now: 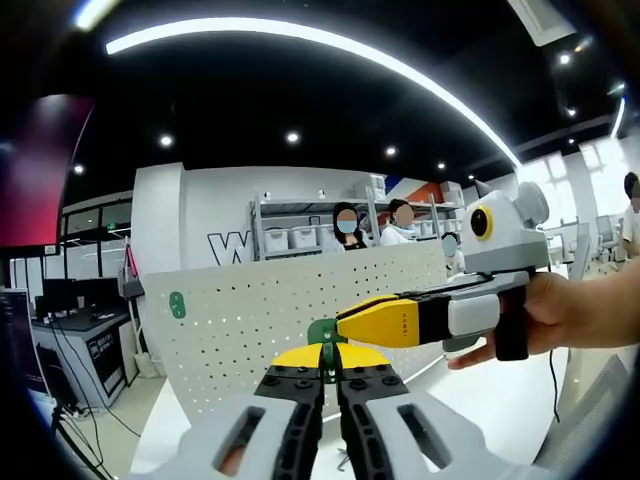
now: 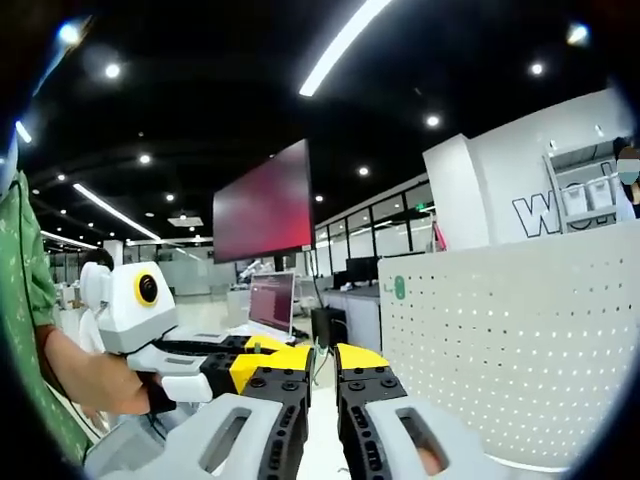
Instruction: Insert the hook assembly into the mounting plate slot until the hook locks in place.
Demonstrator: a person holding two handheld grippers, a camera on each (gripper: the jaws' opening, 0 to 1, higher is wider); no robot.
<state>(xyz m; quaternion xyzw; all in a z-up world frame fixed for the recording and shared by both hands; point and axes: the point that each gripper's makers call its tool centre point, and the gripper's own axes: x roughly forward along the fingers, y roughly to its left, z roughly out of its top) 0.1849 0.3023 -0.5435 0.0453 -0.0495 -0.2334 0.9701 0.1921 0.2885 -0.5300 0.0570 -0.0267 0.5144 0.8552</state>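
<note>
A small green hook [image 1: 323, 331] sits pinched at the yellow tips of my left gripper [image 1: 329, 352], which is shut on it in front of the white perforated mounting plate [image 1: 260, 310]. My right gripper [image 1: 342, 323], held by a hand, comes in from the right, and its yellow tip touches the hook. In the right gripper view, my right gripper [image 2: 325, 358] has its jaws close together with nothing showing between them. There the left gripper [image 2: 262, 356] comes in from the left, and the plate [image 2: 510, 350] stands to the right. Another green hook [image 1: 177, 304] [image 2: 399, 288] hangs on the plate.
The plate stands upright on a white table [image 1: 500, 400]. Desks with monitors [image 1: 75, 295] lie to the left, and a big red screen [image 2: 265, 205] hangs above. People sit by shelves [image 1: 300, 235] behind the plate. A green sleeve [image 2: 22, 300] fills the left edge.
</note>
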